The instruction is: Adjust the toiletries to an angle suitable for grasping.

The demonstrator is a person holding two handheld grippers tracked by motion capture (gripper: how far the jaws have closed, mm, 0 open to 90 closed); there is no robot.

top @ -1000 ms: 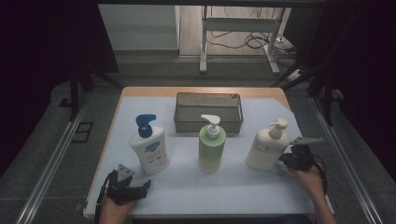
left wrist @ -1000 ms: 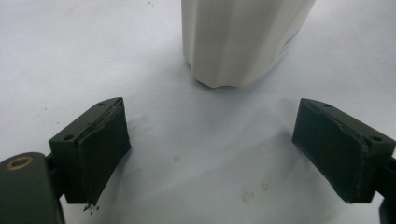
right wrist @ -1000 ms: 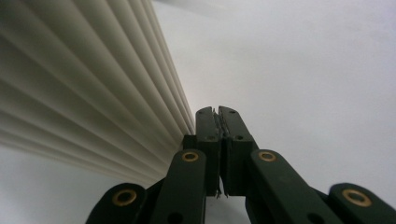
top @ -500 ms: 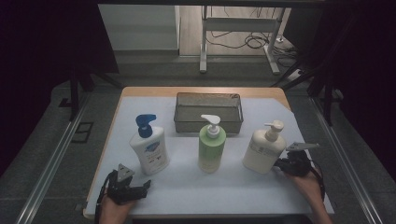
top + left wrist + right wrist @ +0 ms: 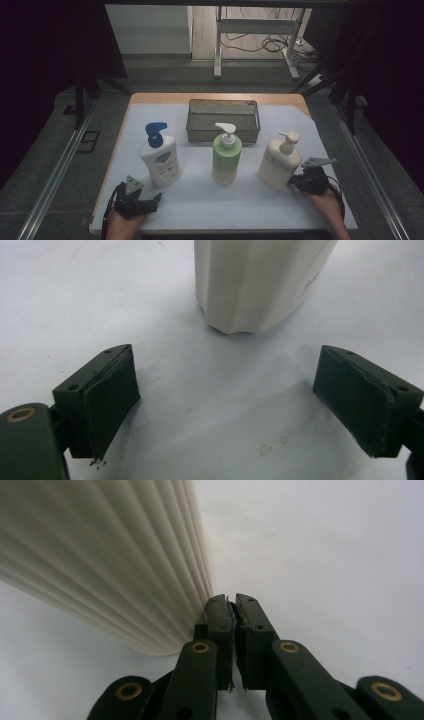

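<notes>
Right gripper (image 5: 295, 181), lower right of the high view, has its jaws pressed together with nothing between them and sits against the base of the cream ribbed plastic pump bottle (image 5: 278, 164); in the right gripper view the closed tips (image 5: 235, 605) touch the bottle's ribbed wall (image 5: 100, 555) at lower centre. The bottle looks tilted, head leaning up-right, so my read is a closed-jaw push low on the body. Risk: tall bottle, contact off to one side of the base, so it could topple or spin away instead of sliding, possibly into the green plastic pump bottle (image 5: 226, 159) just left of it at centre. The white table cover (image 5: 200, 210) could also bunch under the base and trip it. Left gripper (image 5: 150, 201), lower left, jaws wide apart and empty, aimed at the white pump bottle with the blue head (image 5: 160, 159); its base (image 5: 255, 285) is top centre of the left gripper view, clear of the pads. Grey wire mesh basket (image 5: 223, 121) at upper centre looks empty.
</notes>
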